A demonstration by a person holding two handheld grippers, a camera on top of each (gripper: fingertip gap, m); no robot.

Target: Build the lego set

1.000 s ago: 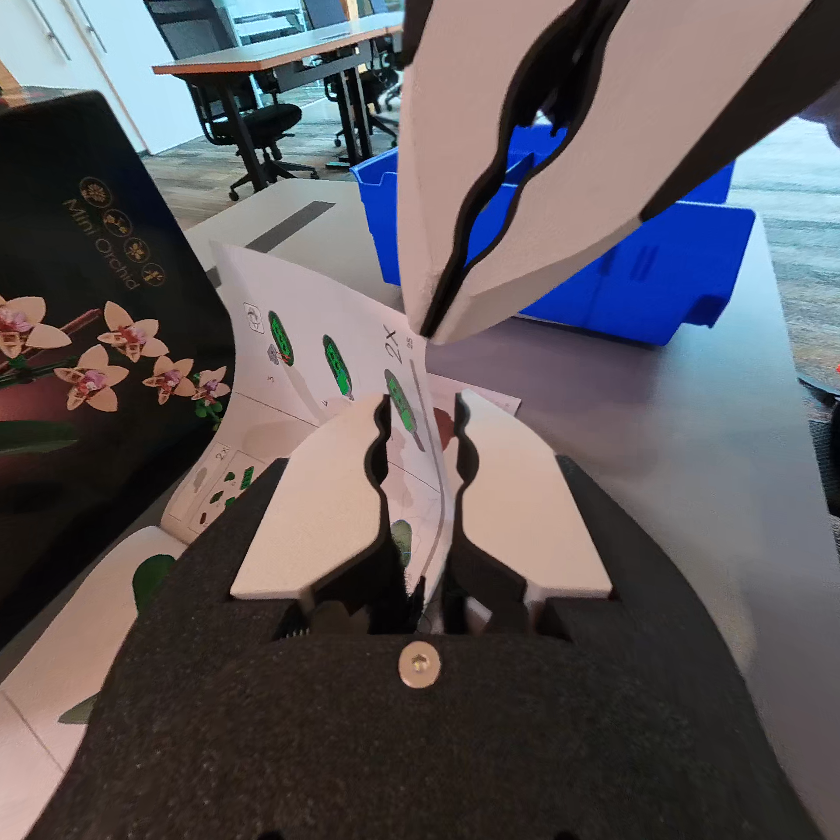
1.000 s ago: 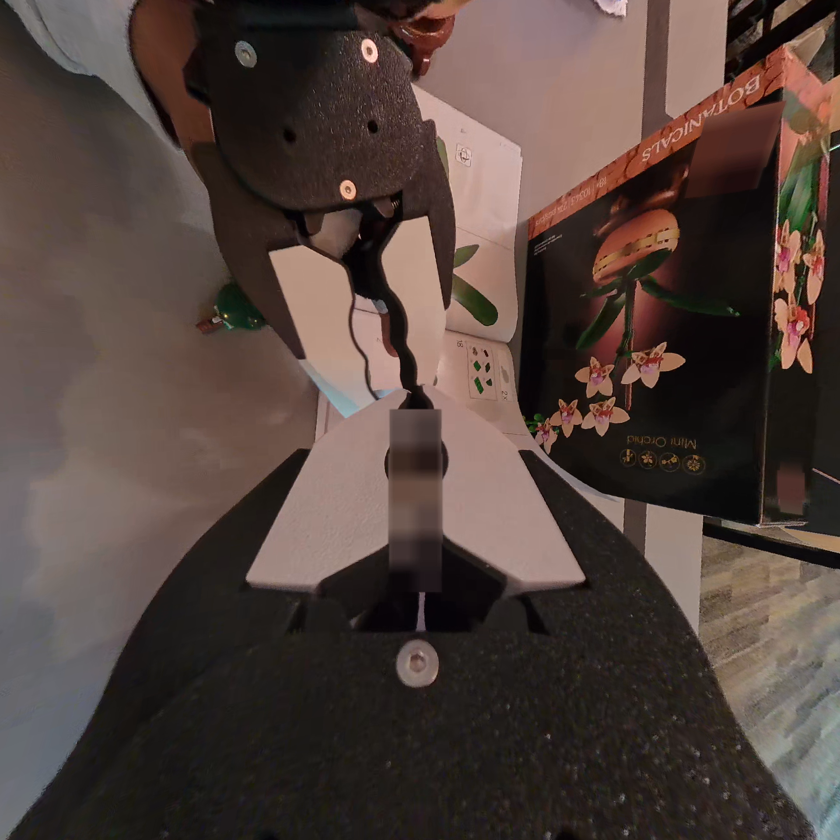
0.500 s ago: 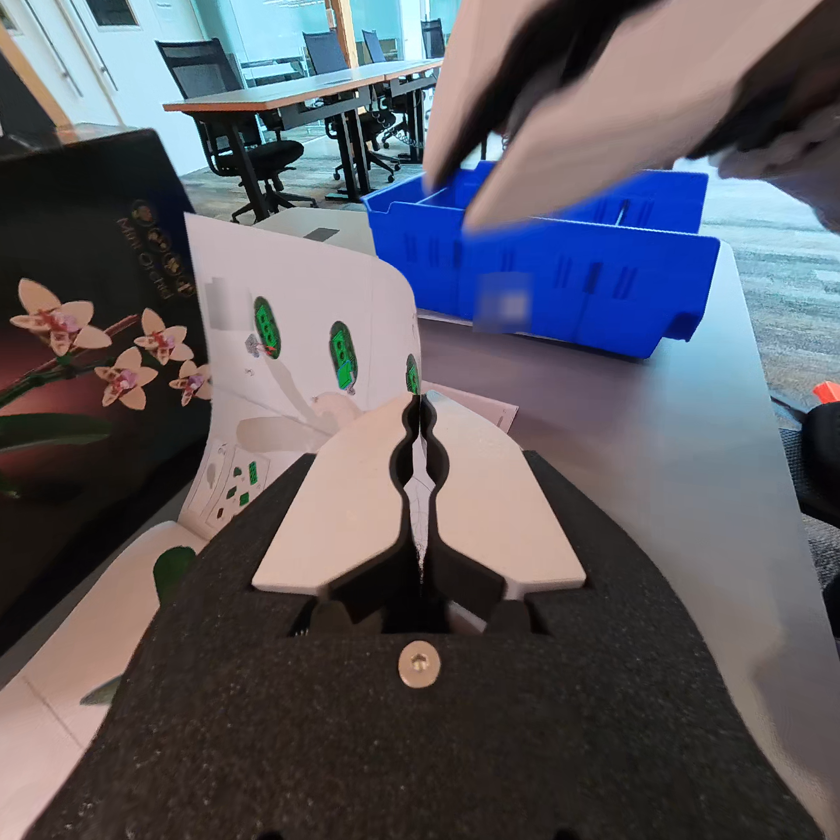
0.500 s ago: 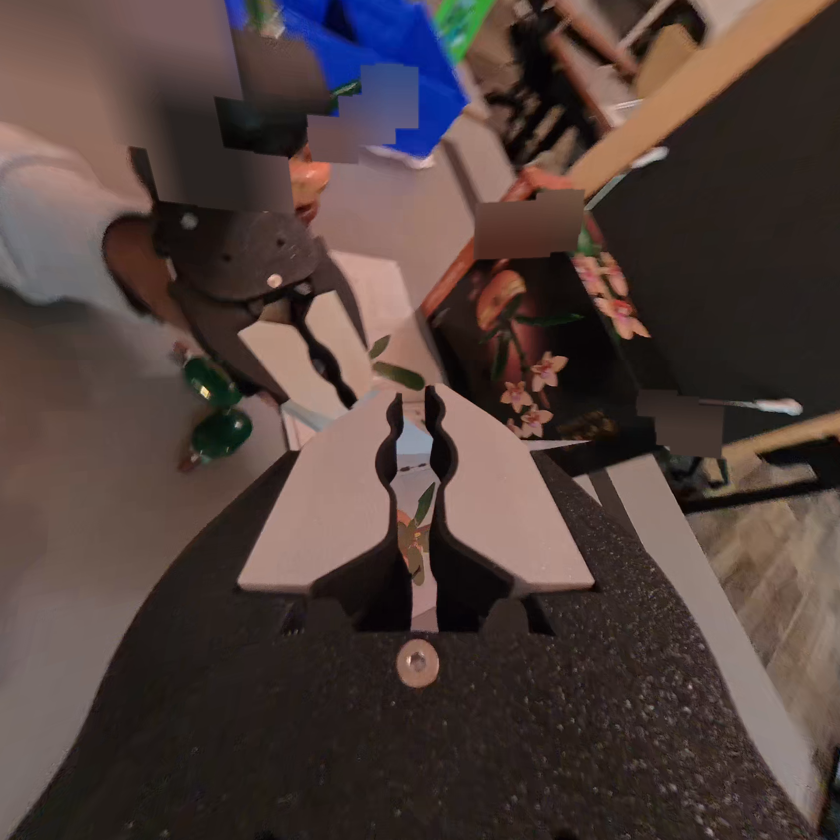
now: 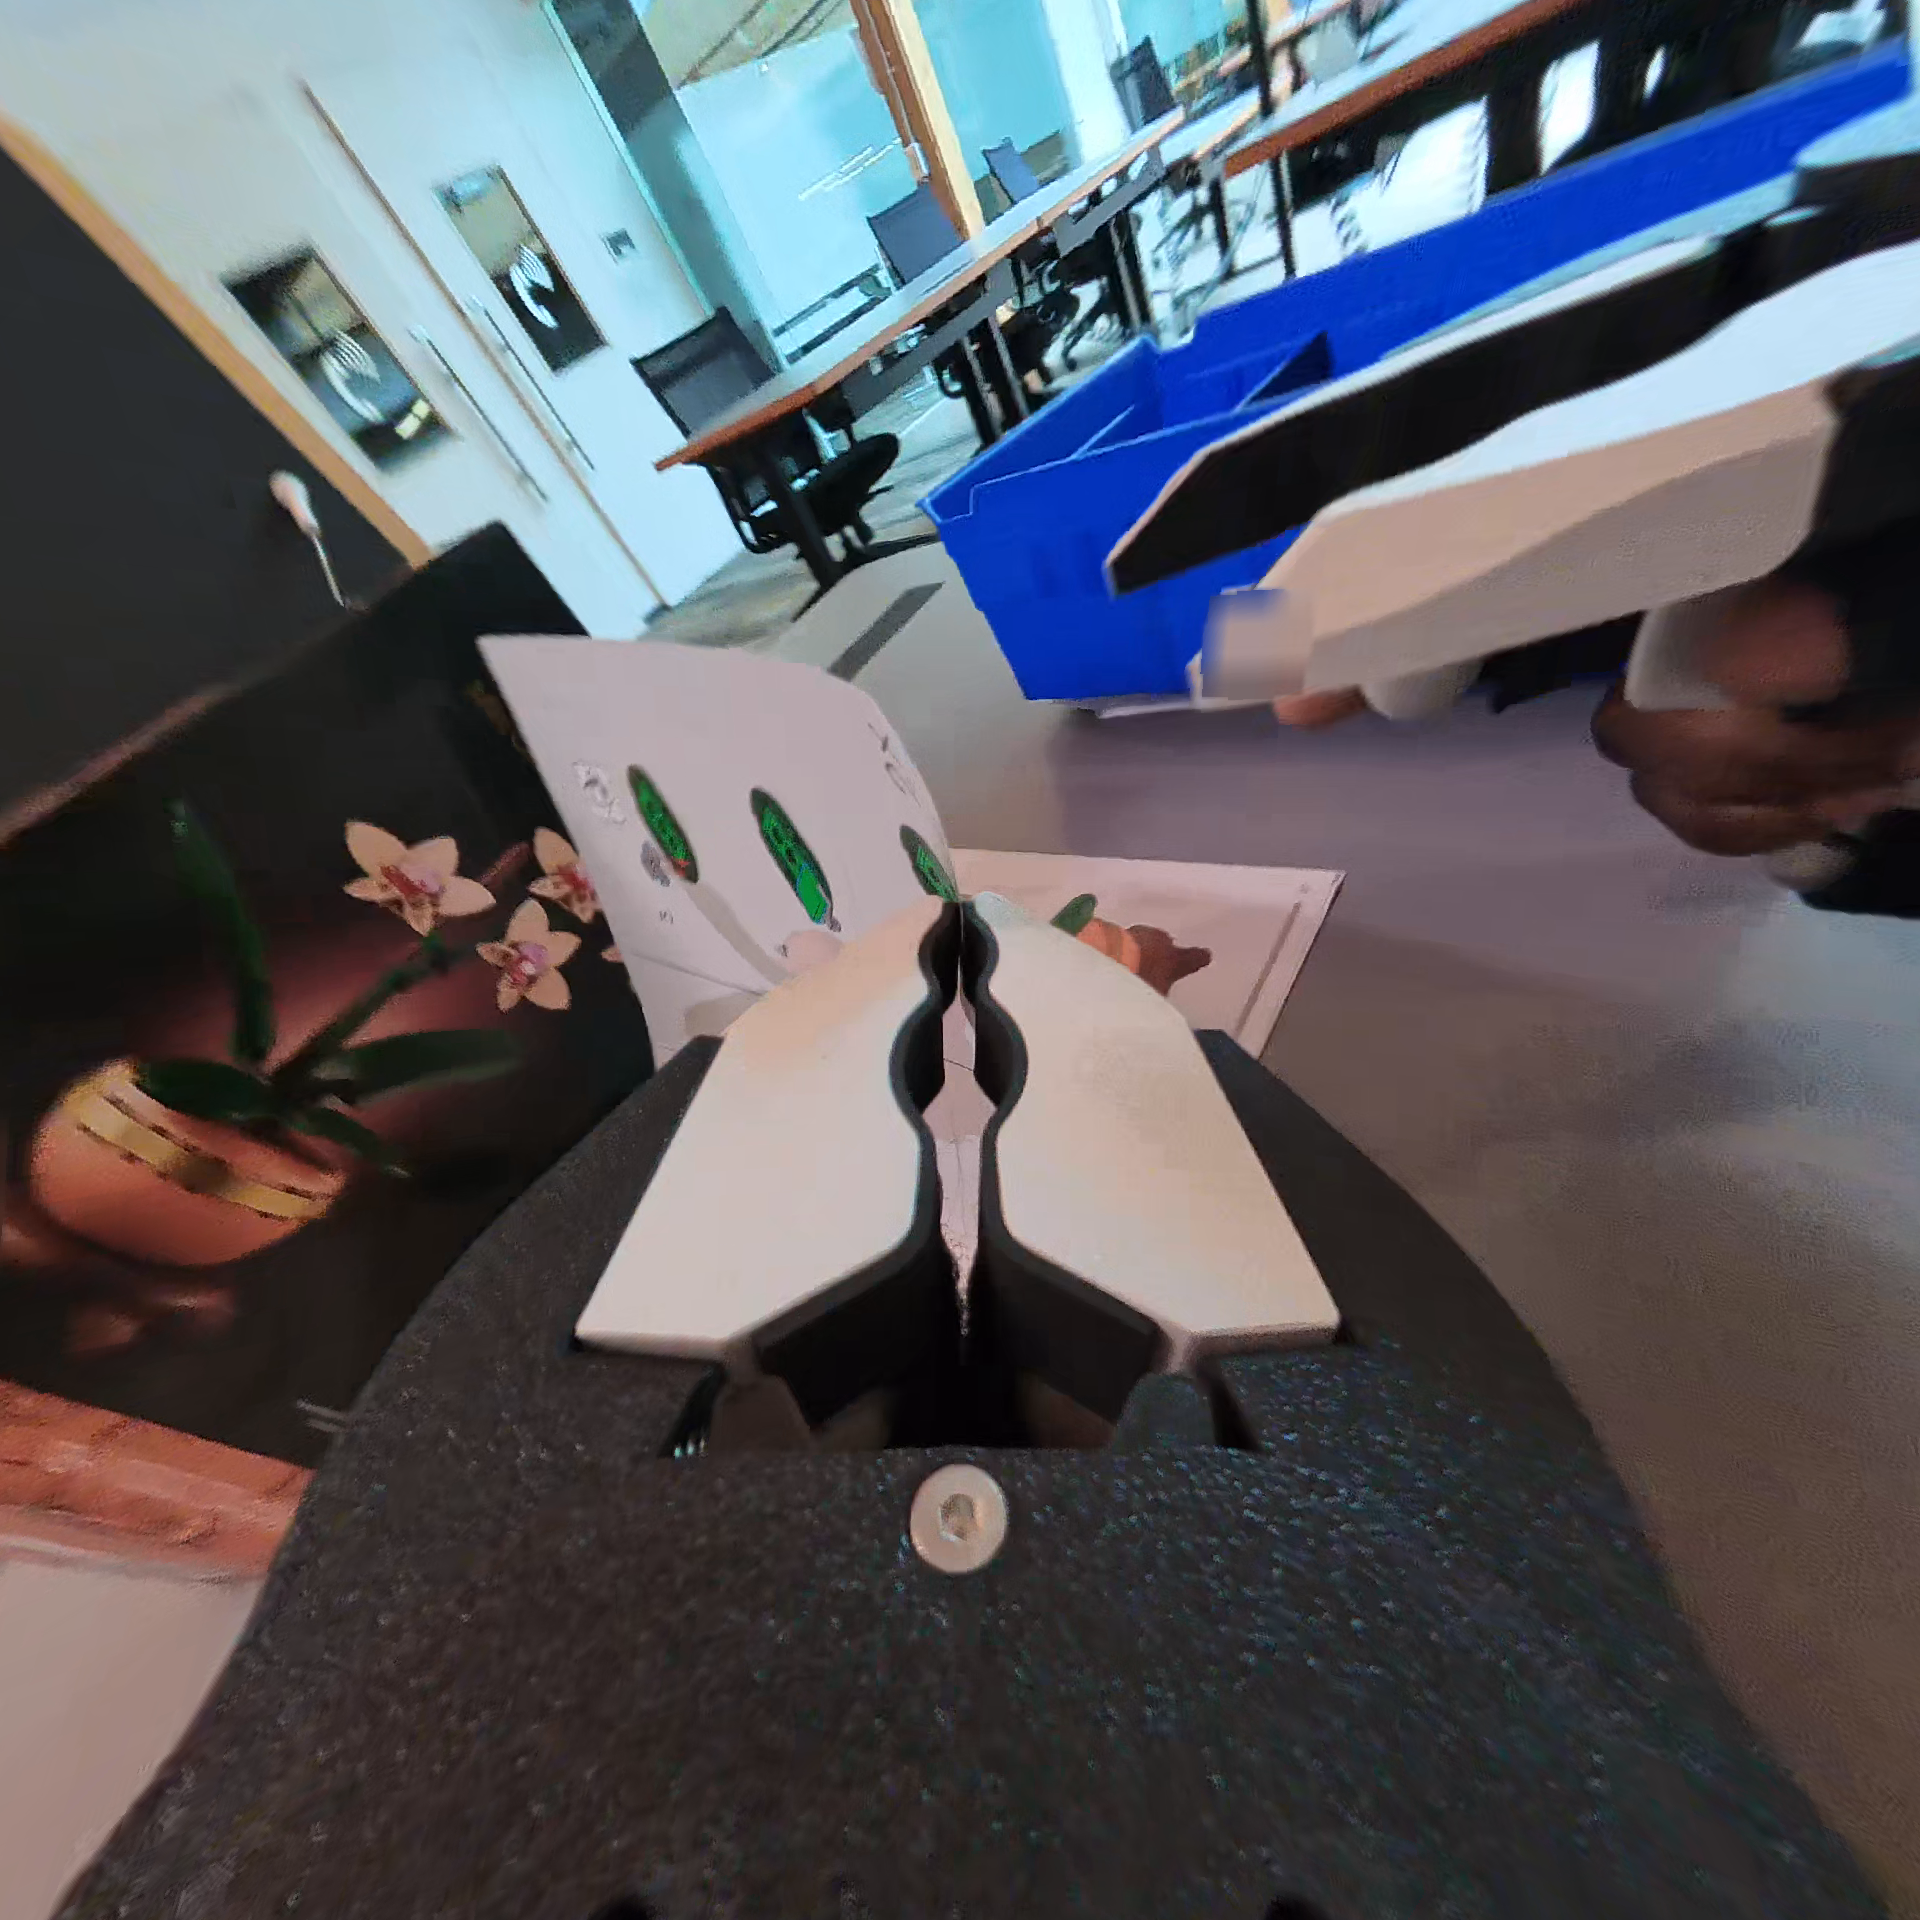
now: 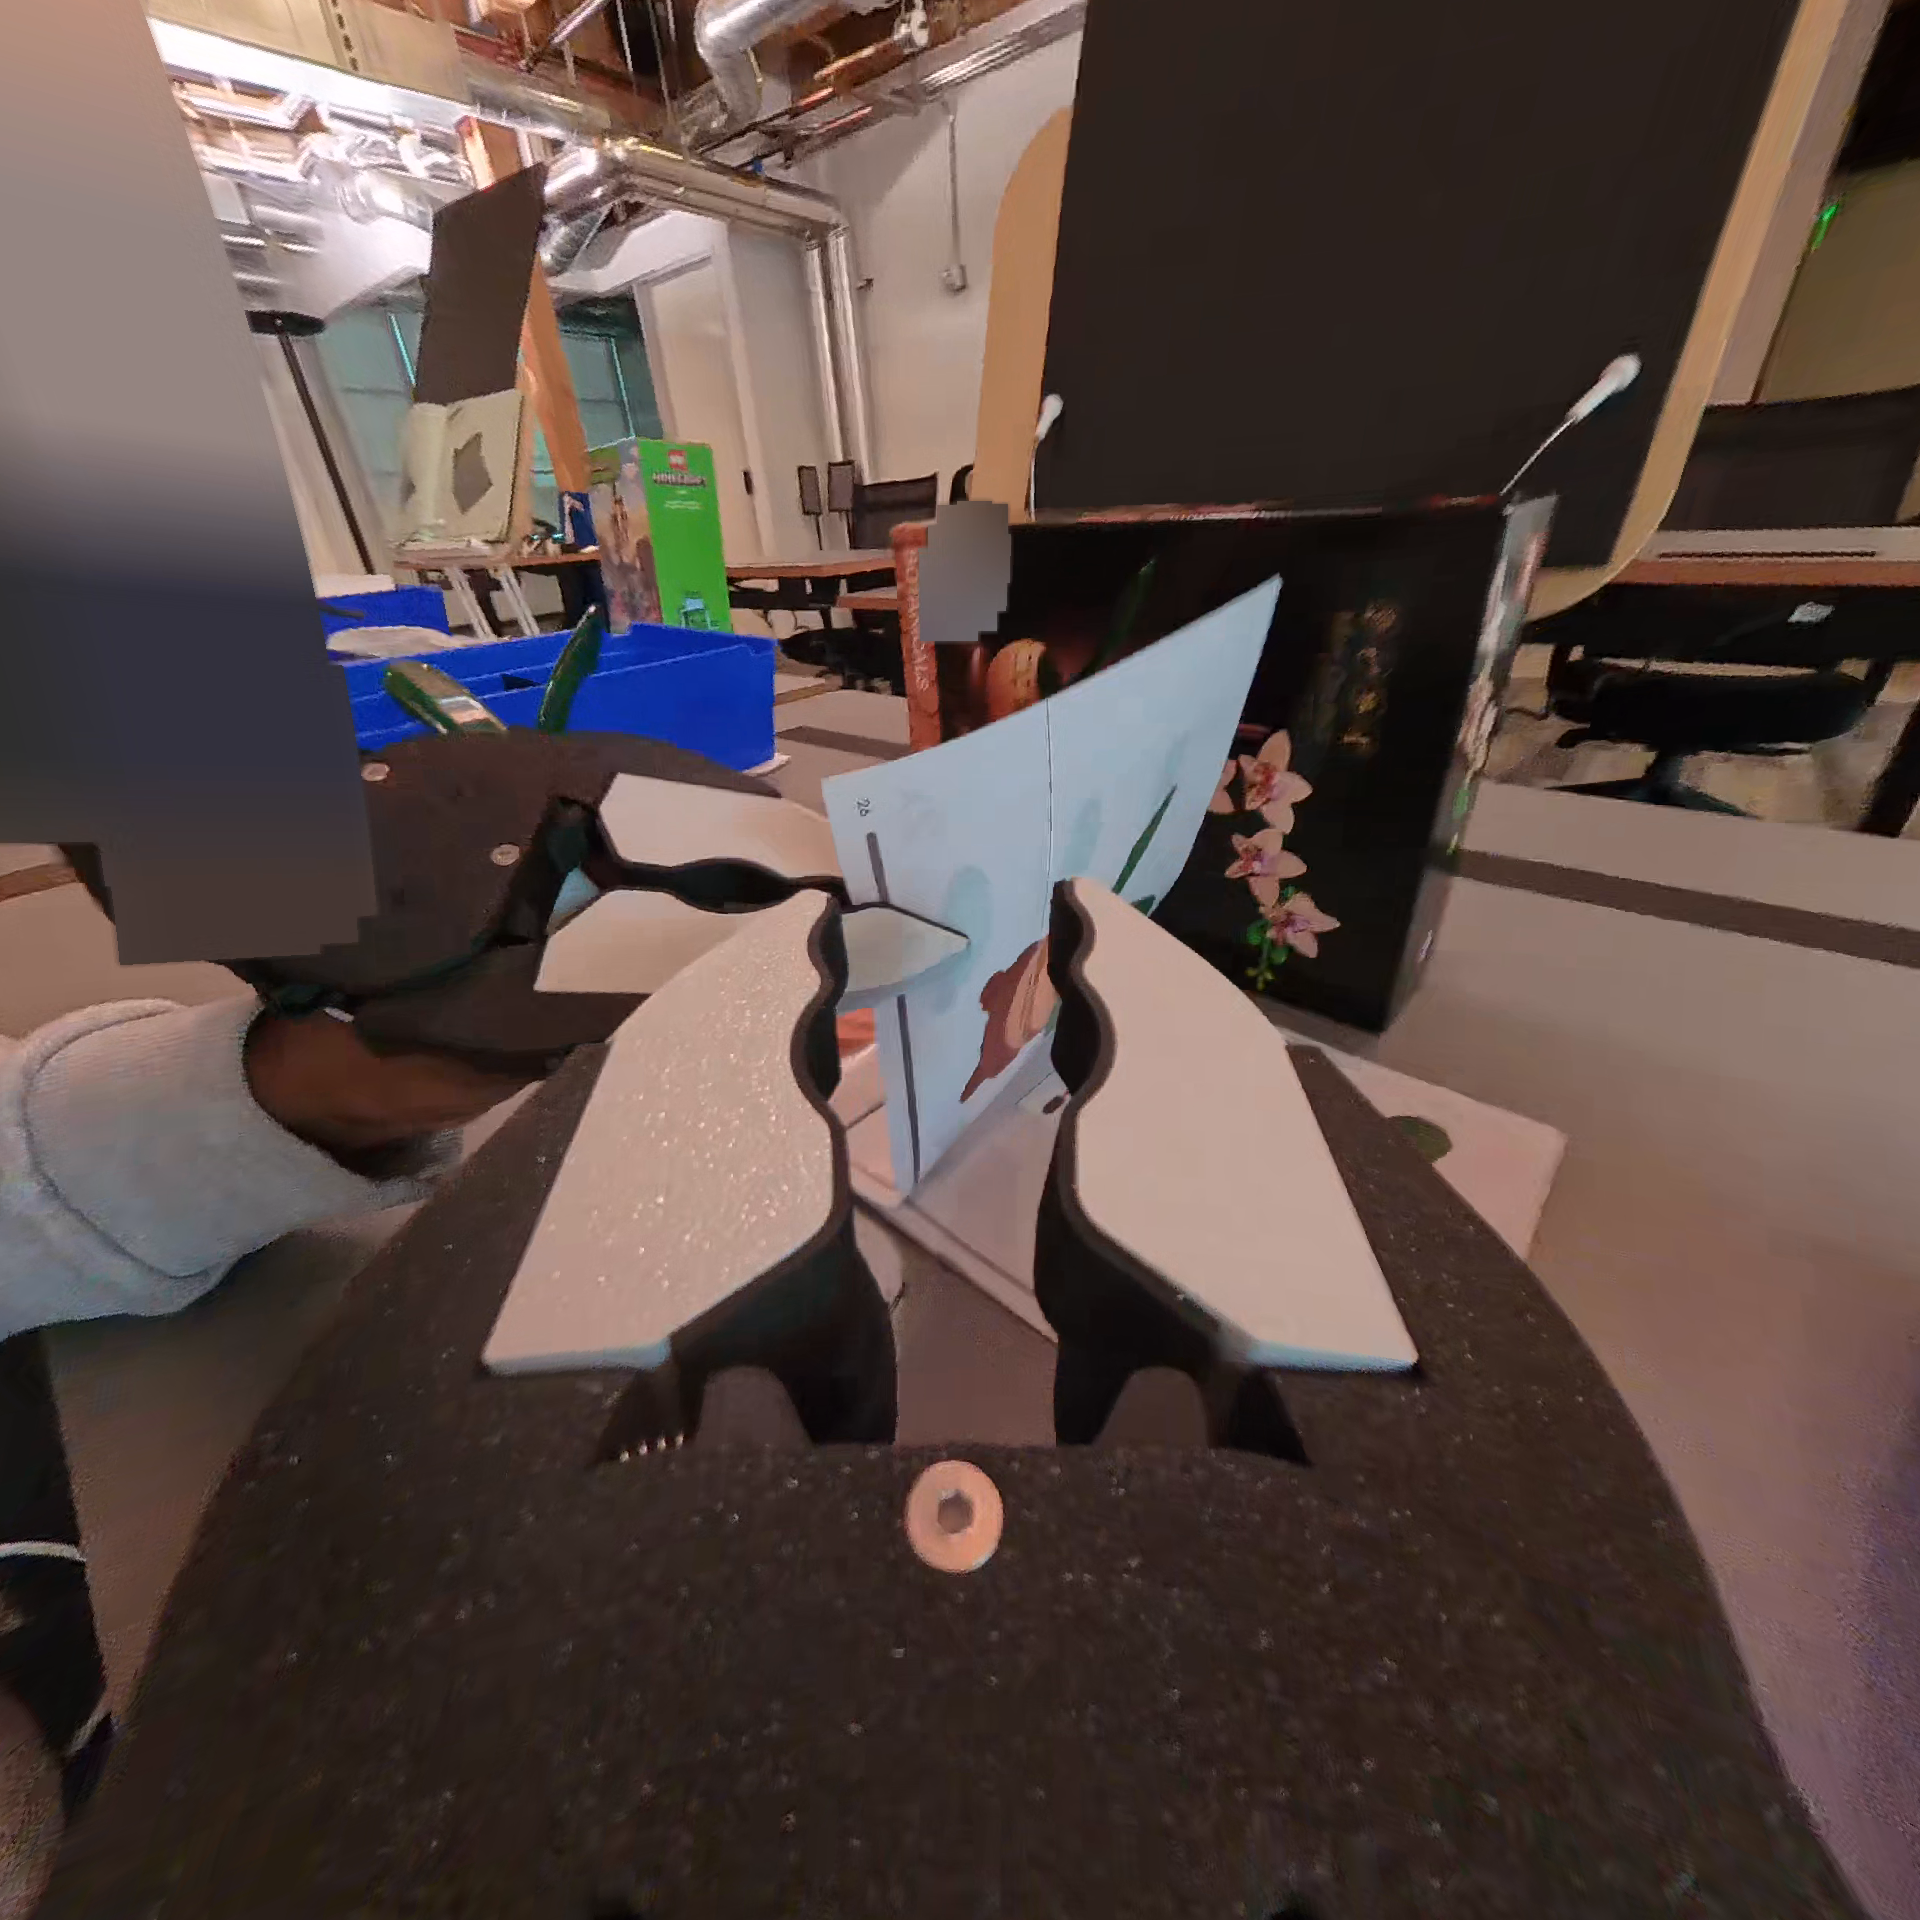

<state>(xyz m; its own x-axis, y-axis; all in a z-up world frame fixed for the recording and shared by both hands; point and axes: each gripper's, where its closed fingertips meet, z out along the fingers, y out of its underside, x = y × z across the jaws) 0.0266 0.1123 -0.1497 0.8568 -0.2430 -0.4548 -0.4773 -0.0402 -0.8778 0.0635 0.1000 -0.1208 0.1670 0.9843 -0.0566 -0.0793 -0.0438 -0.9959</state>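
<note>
Grippers at work over a grey table (image 5: 1558,1091): the left gripper (image 5: 958,920), held low and pointing forward, has its jaws pressed together on the edge of a page of the instruction booklet (image 5: 748,758), lifting that page upright while the rest lies flat. The right gripper (image 6: 951,904) is held level just beside it, fingers wide apart and empty, the raised page (image 6: 1091,790) showing between them. A hand (image 6: 343,1081) in a pale sleeve grips the left tool. The dark lego set box (image 6: 1299,727) with orchid pictures stands just behind the booklet; a blue bin (image 5: 1049,540) sits farther back.
</note>
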